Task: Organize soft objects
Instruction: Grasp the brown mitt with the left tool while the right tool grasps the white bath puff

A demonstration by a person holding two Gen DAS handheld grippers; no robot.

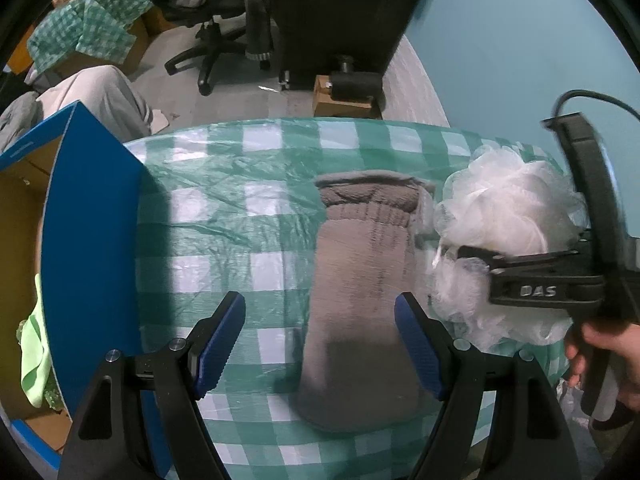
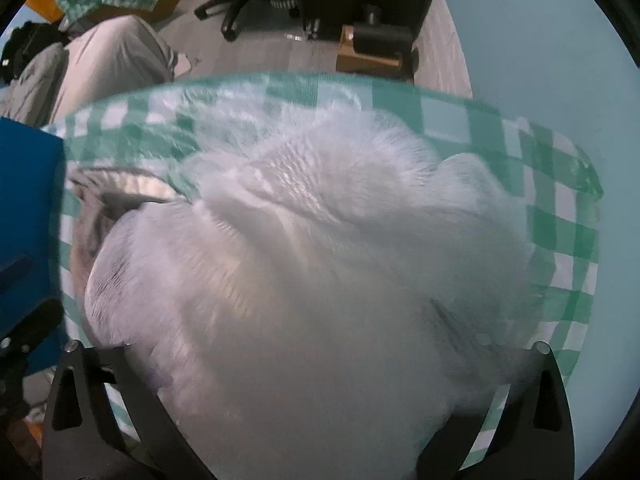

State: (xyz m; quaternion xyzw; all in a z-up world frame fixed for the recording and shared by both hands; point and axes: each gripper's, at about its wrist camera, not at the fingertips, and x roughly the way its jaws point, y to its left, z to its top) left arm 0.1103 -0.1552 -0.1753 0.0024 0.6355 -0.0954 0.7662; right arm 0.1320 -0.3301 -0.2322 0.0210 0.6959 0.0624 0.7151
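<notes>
A grey sock point(image 1: 360, 288) lies lengthwise on the green checked tablecloth point(image 1: 240, 200). My left gripper point(image 1: 320, 340) is open above it, its blue pads point(image 1: 218, 344) on either side of the sock's lower half, not touching. A white mesh bath pouf point(image 1: 508, 216) sits at the table's right. My right gripper point(image 1: 472, 256) is closed on the pouf, fingers sunk into it. In the right wrist view the pouf point(image 2: 304, 264) fills the frame and hides the fingertips; the sock's cuff point(image 2: 104, 200) shows at left.
A blue-sided cardboard box point(image 1: 92, 220) stands at the table's left, with a light green cloth point(image 1: 34, 352) inside. Beyond the table are an office chair point(image 1: 216, 20), a dark cabinet point(image 1: 340, 12) and piles of clothes on the floor.
</notes>
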